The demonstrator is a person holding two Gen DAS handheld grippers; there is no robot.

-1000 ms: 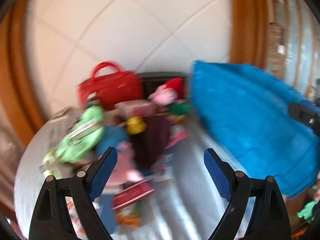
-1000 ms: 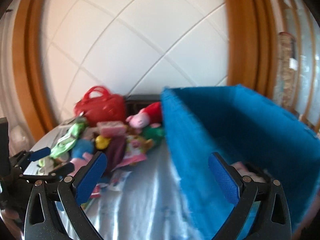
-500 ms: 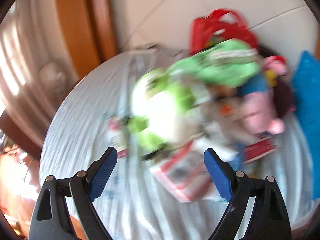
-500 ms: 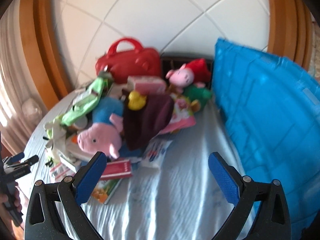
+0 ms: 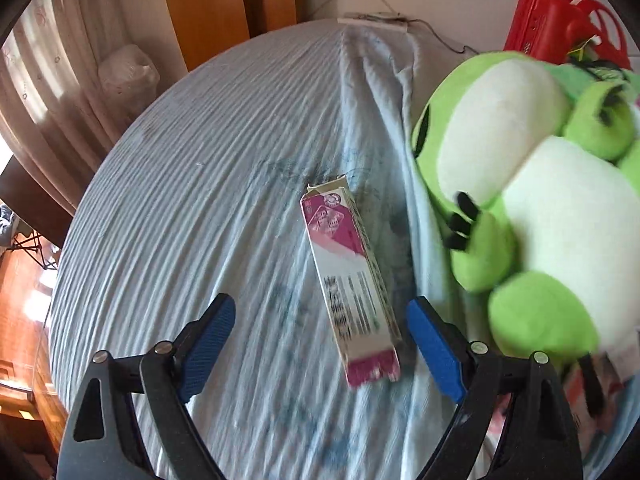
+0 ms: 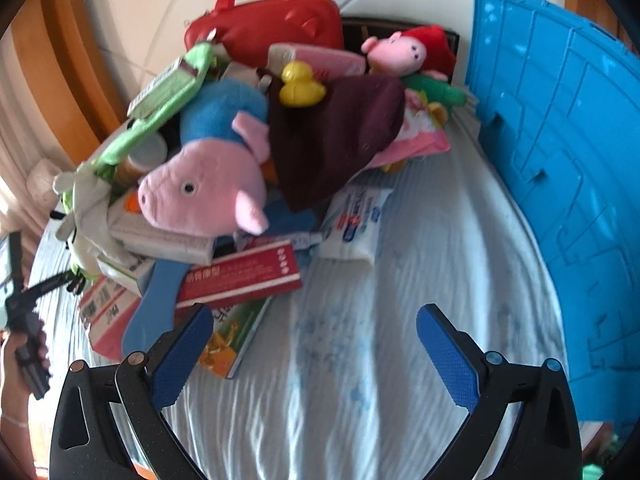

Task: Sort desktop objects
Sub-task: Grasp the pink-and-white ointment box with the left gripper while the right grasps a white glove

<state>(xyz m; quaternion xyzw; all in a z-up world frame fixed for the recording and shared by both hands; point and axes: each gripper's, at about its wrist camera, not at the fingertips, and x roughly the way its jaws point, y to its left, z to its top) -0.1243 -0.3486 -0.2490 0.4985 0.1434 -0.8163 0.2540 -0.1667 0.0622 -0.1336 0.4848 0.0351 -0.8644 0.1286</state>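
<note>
Left gripper [image 5: 320, 340] closing, its pads not yet touching the pink-and-white box [image 5: 352, 276] lying between them on the tablecloth [image 5: 192, 200]; right gripper [image 6: 312, 348] open over bare cloth, toy pile [image 6: 240, 152] beyond, blue crate [image 6: 560, 160] right

The green frog toy [image 5: 532, 208] runs off the right edge of the left wrist view, its lower foot smeared by blur, and the red case [image 5: 560, 24] behind it is cut by the same edge and partly covered by the toy. The near end of the pink and white box [image 5: 352, 280] is blurred, so its print cannot be read. In the right wrist view the blue crate [image 6: 560, 168] is cropped at the right, the pile hides most of the flat boxes under the pink pig toy [image 6: 204, 192], and the hand [image 6: 16, 360] at the left edge is perhaps half visible.
</note>
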